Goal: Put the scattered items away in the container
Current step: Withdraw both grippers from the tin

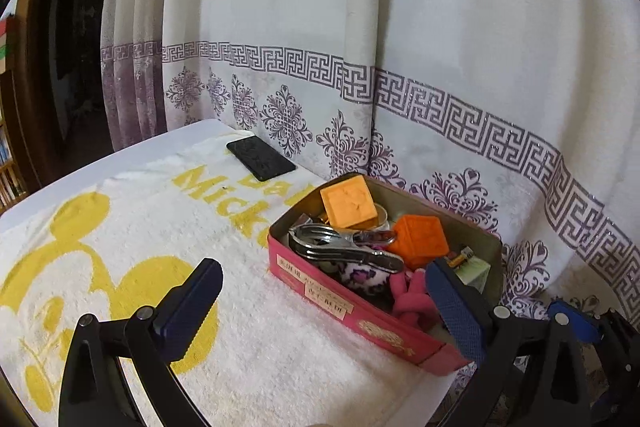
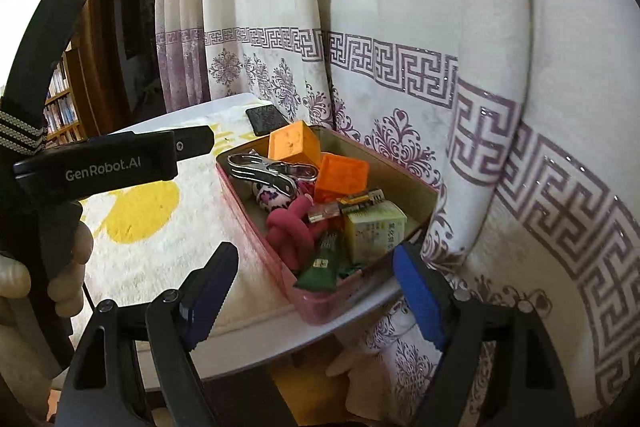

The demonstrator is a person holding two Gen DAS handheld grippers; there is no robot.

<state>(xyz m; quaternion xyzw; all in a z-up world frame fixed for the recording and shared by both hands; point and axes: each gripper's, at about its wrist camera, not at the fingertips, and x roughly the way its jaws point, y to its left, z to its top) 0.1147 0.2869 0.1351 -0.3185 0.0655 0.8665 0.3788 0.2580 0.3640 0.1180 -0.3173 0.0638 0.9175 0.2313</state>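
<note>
**Pink tin filled, both grippers wide and empty**

On the white towel [image 1: 132, 227] with its yellow cartoon print sits the pink tin [image 1: 360, 311], a long rectangular container set close to the patterned curtain [image 1: 400, 27]. Seen from the left wrist, its long axis runs from the near right corner of the table up and leftward toward the curtain; from the right wrist it runs from the table's near edge away to the upper left.

Inside the pink tin, at the far end, a light orange block [image 1: 349, 201] leans against a darker orange cube [image 1: 418, 239]. A metal spring clamp [image 1: 344, 247] lies across the tin beside them, over a small leopard-print item [image 2: 274, 195]. Toward the near end are a knotted pink cord [image 2: 290, 231], a clear plug connector [image 2: 326, 211], a pale green carton [image 2: 374, 233] and a dark green sachet [image 2: 320, 269].

A black phone-like slab [image 1: 261, 158] lies flat on the towel beyond the tin, apart from it.

The left gripper [image 1: 324, 303] has its jaws spread wide with nothing between the pads. The right gripper [image 2: 316, 301] likewise stands apart and empty, hovering just short of the tin's near end. A person's fingers [image 2: 70, 247] wrap the left gripper's handle.
</note>
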